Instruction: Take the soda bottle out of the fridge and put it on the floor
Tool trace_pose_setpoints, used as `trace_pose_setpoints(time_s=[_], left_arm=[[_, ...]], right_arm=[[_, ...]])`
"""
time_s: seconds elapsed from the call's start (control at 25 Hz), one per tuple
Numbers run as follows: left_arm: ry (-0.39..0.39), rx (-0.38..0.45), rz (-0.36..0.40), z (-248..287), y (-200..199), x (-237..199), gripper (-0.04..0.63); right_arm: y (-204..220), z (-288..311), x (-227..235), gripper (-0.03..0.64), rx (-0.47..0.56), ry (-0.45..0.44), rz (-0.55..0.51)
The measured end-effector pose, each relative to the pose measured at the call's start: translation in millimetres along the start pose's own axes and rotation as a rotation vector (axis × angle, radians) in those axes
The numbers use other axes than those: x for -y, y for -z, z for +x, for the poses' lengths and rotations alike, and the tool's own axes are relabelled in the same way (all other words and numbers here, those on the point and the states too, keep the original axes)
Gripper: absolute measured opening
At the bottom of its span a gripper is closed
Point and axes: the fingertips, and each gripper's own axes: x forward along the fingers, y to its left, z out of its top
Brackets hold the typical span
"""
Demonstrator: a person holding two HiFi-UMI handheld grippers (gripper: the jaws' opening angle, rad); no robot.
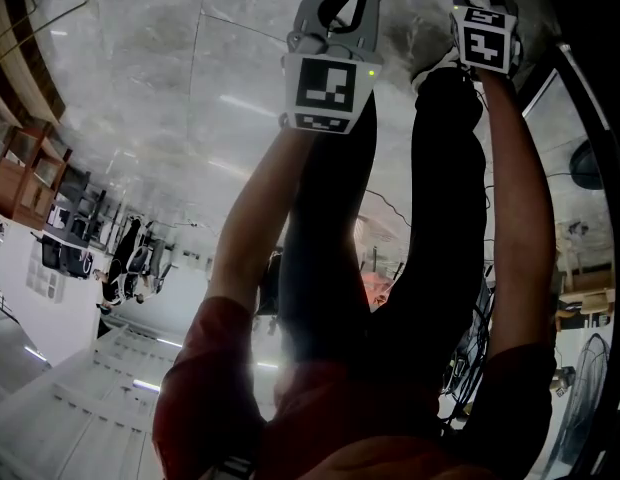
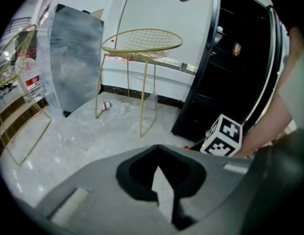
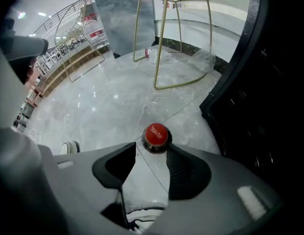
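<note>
The pale grey marble floor (image 2: 83,136) shone with reflected light. A gold wire table (image 2: 142,40) stood on it before a white wall (image 2: 162,9), with a grey marbled panel (image 2: 76,58) and a gold wire rack (image 2: 14,82) nearby.

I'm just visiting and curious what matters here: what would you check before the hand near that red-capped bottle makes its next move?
1. Red-capped soda bottle outside the black fridge: ok.
2. Bottle upright: ok, seen cap-on from above.
3. Its base resting on the grey marble floor: cannot tell, hidden under the cap.
4. Right gripper fingers apart: ok; whether one touches the bottle, cannot tell.
5. Left gripper shut and empty: ok.
6. Gold wire stool apart from the bottle: ok.
</note>
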Motion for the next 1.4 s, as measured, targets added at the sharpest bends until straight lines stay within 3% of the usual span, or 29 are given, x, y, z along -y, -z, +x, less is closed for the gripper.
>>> trace_pose_setpoints(time_s=[0.28, 0.68, 0.88, 1.4], left_arm=[[0.007, -0.025, 0.031, -12, -7, 8, 0.0], [0.015, -0.064, 0.045, -49, -50, 23, 0.0], [0.013, -0.06, 0.06, -82, -86, 35, 0.0], [0.041, -0.022, 0.064, -203, -194, 89, 0.0]], right_arm=[[6, -30, -14, 0.181, -0.019, -0.02, 0.015], [-8, -107, -41, 0.181, -0.033, -0.089, -0.038], [-18, -160, -47, 0.181, -0.023, -0.099, -0.072], [-64, -333, -45, 0.18, 0.042, -0.074, 0.039]])
